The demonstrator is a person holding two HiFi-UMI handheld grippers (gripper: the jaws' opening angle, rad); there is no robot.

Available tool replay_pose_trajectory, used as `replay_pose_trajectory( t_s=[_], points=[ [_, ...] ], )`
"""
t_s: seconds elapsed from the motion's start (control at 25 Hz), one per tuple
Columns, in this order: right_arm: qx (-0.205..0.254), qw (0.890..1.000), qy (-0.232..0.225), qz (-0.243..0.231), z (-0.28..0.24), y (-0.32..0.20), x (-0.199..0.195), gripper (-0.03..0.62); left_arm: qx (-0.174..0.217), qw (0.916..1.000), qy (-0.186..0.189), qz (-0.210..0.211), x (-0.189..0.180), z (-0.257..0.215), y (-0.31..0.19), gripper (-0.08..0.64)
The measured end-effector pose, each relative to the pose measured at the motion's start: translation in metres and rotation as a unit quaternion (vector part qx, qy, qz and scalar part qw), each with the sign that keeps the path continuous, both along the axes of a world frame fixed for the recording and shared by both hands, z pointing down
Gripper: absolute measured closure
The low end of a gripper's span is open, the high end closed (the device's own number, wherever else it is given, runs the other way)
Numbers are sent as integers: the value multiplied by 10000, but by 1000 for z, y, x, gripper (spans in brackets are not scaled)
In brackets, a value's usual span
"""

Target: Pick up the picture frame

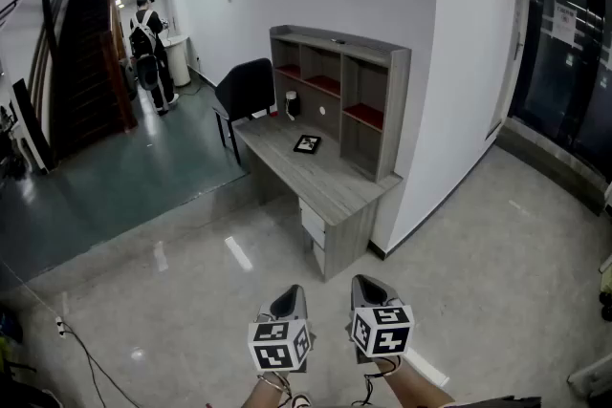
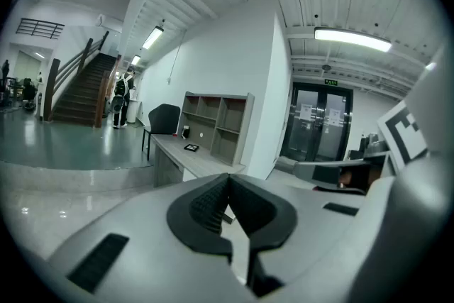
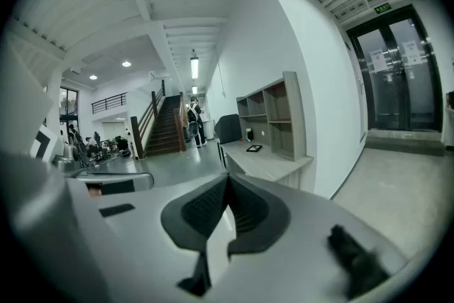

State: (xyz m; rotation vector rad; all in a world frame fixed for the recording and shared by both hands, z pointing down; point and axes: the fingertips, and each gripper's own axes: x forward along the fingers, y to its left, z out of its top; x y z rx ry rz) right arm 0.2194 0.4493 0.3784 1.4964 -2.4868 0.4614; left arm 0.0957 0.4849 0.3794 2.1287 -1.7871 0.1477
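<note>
A small black picture frame point(image 1: 307, 144) lies flat on the grey wooden desk point(image 1: 330, 182) against the white wall, in front of its shelf unit. It shows far off in the left gripper view as the picture frame point(image 2: 191, 147) and in the right gripper view as the picture frame point(image 3: 254, 148). My left gripper point(image 1: 288, 301) and right gripper point(image 1: 369, 288) hover side by side over the floor, well short of the desk. Both are shut with nothing between their jaws, and both point toward the desk.
A grey shelf unit point(image 1: 342, 96) with red-lined shelves stands on the desk's back. A black chair point(image 1: 244, 91) sits at the far end. A person point(image 1: 151, 48) stands near a dark staircase point(image 1: 91, 62). Glass doors point(image 1: 564, 43) are on the right. A cable point(image 1: 86, 354) lies on the floor at lower left.
</note>
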Motion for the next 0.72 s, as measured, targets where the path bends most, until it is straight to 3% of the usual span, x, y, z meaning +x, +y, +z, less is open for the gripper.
replay_pose_trajectory(
  t_s=[0.32,0.72],
  points=[
    [-36,9999,87,44,4,-17,-24,561,-20,10000,19,68,-26,1,-19,548],
    [-75,9992,-154,368,3,-38,-68,560,-52,9993,-114,351,-77,2,-44,546]
  ],
)
